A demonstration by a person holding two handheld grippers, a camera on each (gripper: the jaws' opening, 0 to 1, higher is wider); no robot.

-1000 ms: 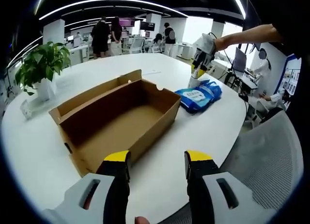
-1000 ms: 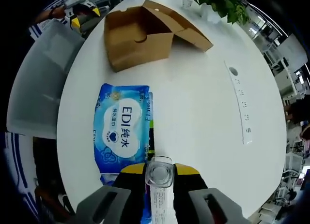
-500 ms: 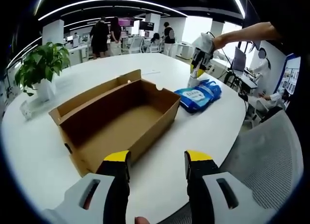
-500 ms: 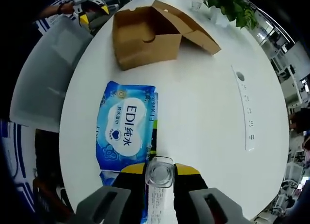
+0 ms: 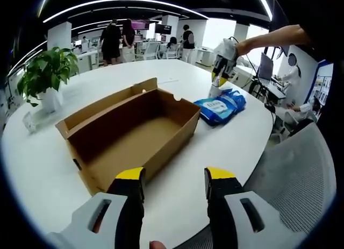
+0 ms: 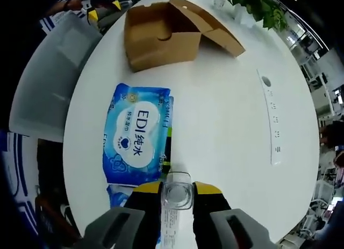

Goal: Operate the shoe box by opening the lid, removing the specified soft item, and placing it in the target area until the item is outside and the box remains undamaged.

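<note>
Shoe box (image 5: 129, 133) sits open and empty on our desk (image 6: 226, 114); beside it, wipes pack (image 6: 137, 133) lies out, right tool (image 6: 177, 191) pinching a clear bottle (image 6: 177, 194), left tool (image 5: 174, 180) spread idle.

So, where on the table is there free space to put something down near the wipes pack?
The widest bare stretch of the white table lies between the blue wipes pack and the power strip. A narrower gap separates the pack from the open shoe box. It is crowded at the pack's near end, where the right gripper holds a clear bottle.
</note>
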